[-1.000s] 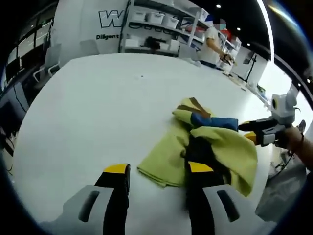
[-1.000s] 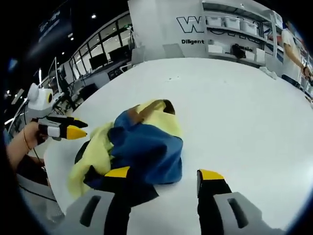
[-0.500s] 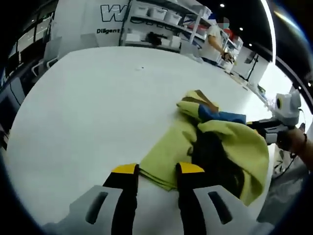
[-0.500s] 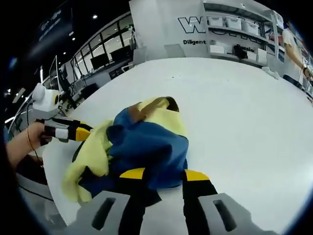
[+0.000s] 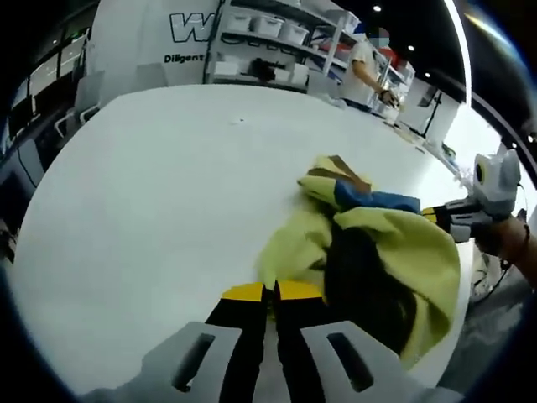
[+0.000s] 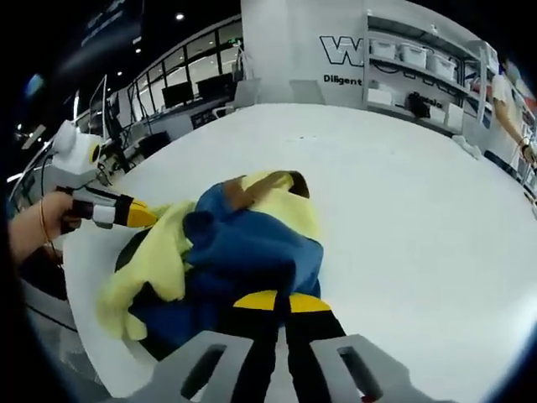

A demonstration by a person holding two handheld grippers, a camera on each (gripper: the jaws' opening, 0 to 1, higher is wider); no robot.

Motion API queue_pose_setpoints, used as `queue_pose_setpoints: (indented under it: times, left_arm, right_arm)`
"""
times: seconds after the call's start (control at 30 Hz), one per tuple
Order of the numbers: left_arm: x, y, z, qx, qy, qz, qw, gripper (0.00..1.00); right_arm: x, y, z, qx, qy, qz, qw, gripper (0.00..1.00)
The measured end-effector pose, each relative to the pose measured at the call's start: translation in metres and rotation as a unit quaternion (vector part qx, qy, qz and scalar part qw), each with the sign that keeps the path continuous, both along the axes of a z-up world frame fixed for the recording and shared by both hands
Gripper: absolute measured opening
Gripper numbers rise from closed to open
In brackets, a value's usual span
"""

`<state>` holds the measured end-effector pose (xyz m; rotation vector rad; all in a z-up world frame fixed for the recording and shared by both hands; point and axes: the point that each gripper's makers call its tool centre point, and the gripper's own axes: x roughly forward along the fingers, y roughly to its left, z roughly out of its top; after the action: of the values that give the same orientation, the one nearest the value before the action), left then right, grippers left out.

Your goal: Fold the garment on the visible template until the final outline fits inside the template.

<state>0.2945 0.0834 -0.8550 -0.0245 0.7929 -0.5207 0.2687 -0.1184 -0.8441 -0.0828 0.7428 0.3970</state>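
Left gripper (image 5: 268, 292): yellow-tipped black jaws pinched together on the near yellow edge of the garment.
Right gripper (image 6: 280, 301): jaws closed on the blue fold nearest it.
Garment (image 5: 369, 252): soft, crumpled heap of yellow, blue and dark cloth with a brown patch on top, lying near the table's edge.
Garment from the right gripper view (image 6: 243, 243): mostly the blue side, yellow draping to the left.
Table (image 5: 151, 193): smooth, white, rounded top.
Left gripper view extra: the right gripper reaching in at the right edge, held by a hand (image 5: 513, 243).
Right gripper view extra: the left gripper at the left, touching the yellow cloth.
Background: shelves with white bins (image 6: 403, 63), a person (image 5: 365, 67) standing beside them.
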Motion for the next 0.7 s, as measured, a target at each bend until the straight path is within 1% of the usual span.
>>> queue_pose_setpoints:
  times: [0.17, 0.3, 0.43, 0.57, 0.7]
  left_arm:
    - [-0.004, 0.007, 0.004, 0.013, -0.005, 0.003, 0.9999, 0.00]
    - [-0.005, 0.012, 0.011, 0.016, -0.014, 0.004, 0.9998, 0.00]
    - [-0.006, 0.018, 0.017, 0.020, -0.021, 0.005, 0.9996, 0.00]
    - [-0.007, 0.025, 0.020, 0.027, -0.026, 0.005, 0.9993, 0.00]
    - [-0.008, 0.033, 0.022, 0.032, -0.030, 0.010, 0.9990, 0.00]
  right_arm:
    - [0.002, -0.013, 0.005, -0.014, -0.013, -0.008, 0.9998, 0.00]
    - [0.004, -0.028, 0.011, -0.018, -0.022, -0.019, 0.9994, 0.00]
    - [0.005, -0.036, 0.014, -0.019, -0.025, -0.025, 0.9992, 0.00]
    - [0.005, -0.040, 0.015, -0.022, -0.027, -0.025, 0.9991, 0.00]
    - [0.006, -0.048, 0.017, -0.022, -0.029, -0.034, 0.9988, 0.00]
